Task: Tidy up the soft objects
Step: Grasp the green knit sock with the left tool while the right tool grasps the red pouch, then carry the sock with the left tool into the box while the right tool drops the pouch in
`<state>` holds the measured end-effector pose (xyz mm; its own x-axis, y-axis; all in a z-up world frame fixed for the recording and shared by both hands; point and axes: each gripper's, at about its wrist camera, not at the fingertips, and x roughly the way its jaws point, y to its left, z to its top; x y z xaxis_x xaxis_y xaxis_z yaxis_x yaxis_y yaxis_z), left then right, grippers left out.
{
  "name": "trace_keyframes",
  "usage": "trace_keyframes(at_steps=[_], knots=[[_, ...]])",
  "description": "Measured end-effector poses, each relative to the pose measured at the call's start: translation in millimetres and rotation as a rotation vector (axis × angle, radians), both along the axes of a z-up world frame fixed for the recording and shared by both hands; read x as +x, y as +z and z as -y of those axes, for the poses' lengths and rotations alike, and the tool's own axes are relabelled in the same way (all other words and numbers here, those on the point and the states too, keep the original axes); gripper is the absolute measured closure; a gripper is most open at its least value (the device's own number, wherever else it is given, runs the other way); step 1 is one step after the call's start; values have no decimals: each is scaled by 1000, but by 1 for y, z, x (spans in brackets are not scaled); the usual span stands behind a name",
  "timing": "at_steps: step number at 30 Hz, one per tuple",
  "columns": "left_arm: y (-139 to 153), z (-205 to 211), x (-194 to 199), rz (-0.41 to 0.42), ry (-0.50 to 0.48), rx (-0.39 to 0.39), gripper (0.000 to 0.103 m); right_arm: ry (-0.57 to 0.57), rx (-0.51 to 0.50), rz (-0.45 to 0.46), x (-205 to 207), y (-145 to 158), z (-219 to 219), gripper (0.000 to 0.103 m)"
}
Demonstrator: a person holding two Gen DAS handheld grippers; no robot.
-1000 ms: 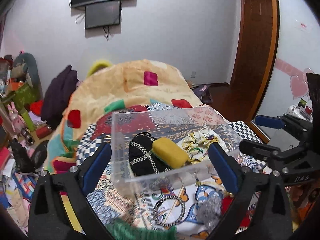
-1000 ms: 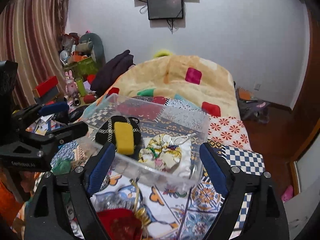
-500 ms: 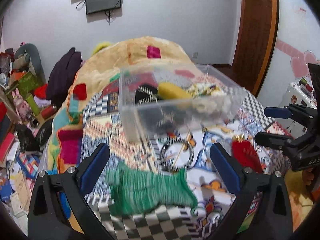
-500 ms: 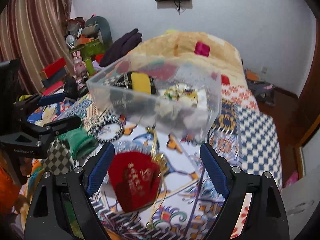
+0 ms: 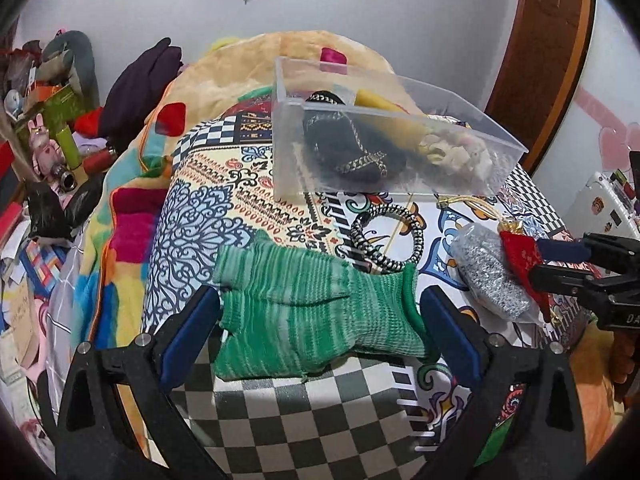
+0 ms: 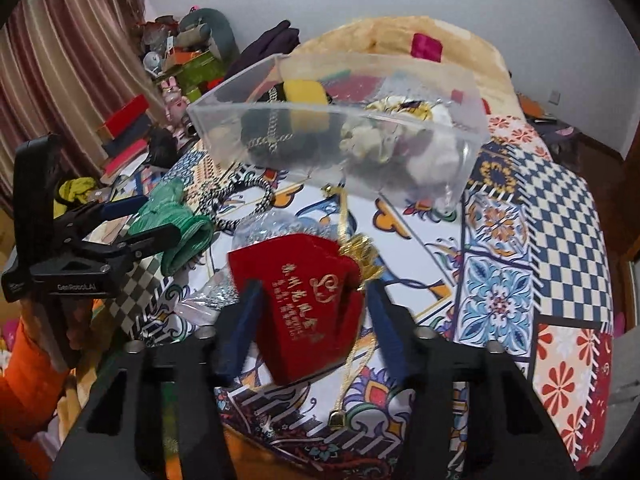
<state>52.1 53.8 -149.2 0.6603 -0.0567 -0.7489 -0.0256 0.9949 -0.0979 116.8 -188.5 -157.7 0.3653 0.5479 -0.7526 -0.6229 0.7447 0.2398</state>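
Now dropping from above the bin [image 5: 384, 128] toward the bed [image 6: 540, 216], both at once. Straddling the glove [image 5: 312, 312] with the left gripper [image 5: 320, 328], jaws wide, just before the bin. Framing the red pouch [image 6: 304, 300] with the right gripper [image 6: 312, 320], jaws narrower, not yet pinching. Probably lining up two pickups; sponge [image 6: 306, 90] and scrunchie [image 6: 396, 112] already lying inside the bin.
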Motion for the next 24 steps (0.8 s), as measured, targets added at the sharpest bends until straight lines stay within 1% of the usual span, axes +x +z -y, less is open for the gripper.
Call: trace_keyframes(at_steps=[1,2,3,5,7,8,9,10,11,12,13,15,16,18,21,24], knots=[[-1,0,0,-1,0,-1,1,6,3,-6,0,-1,0,69],[-2,1,-2,0,2,-3,3,11,3,-8,-1,-1,-1,73],[-3,1,-3,3,3,-5,8,8,-1,-2,-2,-1,0,75],[-3,1,-3,-2,-4,-6,14,5,-4,7,-3,-1,0,87],[-3,1,-5,2,-4,-5,17,2,2,9,-3,0,2,91],[-3,1,-5,5,-3,-5,22,-2,6,10,-3,0,4,92],[-3,0,-6,9,-2,-3,30,-5,9,13,-3,1,4,93],[-3,0,-6,8,-4,0,31,-8,11,16,-3,2,5,93],[-3,0,-7,11,-2,4,36,-11,12,21,-3,2,6,94],[-3,0,-7,13,-1,7,45,-13,14,27,-3,4,6,94],[-2,0,-8,15,-3,10,49,-16,17,34,-4,5,6,94],[-1,-1,-8,16,-6,6,62,-20,21,52,-5,9,7,94],[0,-2,-9,20,-5,4,64,-23,27,62,-6,12,9,95],[3,-3,-11,30,-2,8,73,-30,35,79,-6,17,11,95],[10,-5,-16,54,2,3,76,-45,50,106,-7,26,16,95],[22,-5,-20,88,5,3,77,-62,62,134,-6,36,21,95]])
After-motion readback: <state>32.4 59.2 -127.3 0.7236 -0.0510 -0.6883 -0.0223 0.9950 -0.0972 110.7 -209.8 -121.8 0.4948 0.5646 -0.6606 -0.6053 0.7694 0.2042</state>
